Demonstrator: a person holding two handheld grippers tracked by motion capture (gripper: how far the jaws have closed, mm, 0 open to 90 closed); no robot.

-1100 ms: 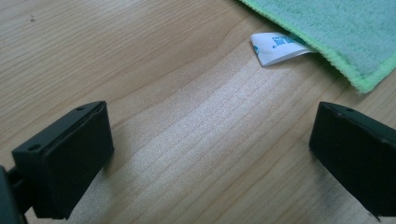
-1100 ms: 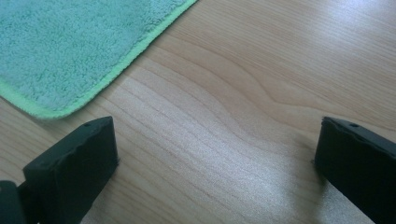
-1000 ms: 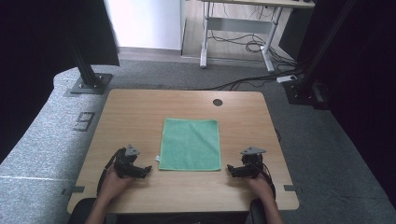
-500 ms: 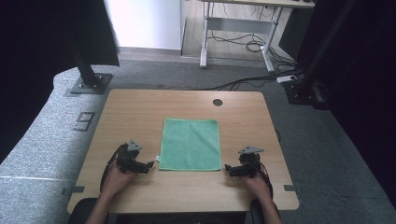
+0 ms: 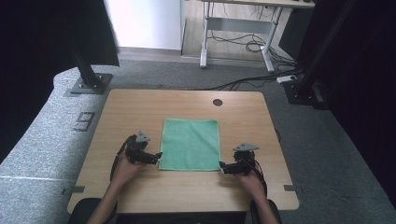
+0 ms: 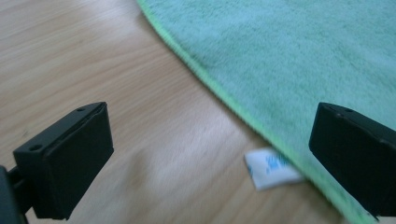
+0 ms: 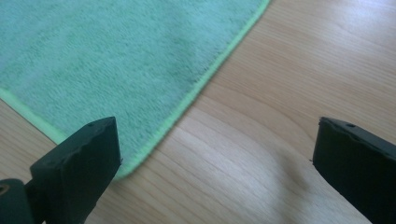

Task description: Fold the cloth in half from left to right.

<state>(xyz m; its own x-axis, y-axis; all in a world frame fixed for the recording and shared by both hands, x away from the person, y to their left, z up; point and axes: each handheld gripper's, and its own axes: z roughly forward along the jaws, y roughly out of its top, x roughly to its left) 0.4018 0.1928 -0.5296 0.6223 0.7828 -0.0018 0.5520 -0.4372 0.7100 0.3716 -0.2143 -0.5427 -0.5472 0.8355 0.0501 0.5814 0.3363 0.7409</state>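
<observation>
On the left, the left gripper (image 5: 157,156) sits low on the wooden table (image 5: 135,107), held in the person's left hand (image 5: 125,167). Its jaws are wide apart and hold nothing. It is right at the near left corner of the green cloth (image 5: 190,143). In the left gripper view, one jaw is over bare wood and the other is over the cloth's edge. A small white tag (image 6: 272,168) pokes out from under that edge, between the two jaws.

The green cloth lies flat in the middle of the table, closer to the person's side.

On the right, the right gripper (image 5: 222,166) sits at the near right corner of the cloth, held in the right hand (image 5: 246,178). Its jaws are wide apart too, and nothing is in them. In the right gripper view, the cloth's corner (image 7: 122,171) sits just beside one jaw, and the other jaw is over bare wood.
</observation>
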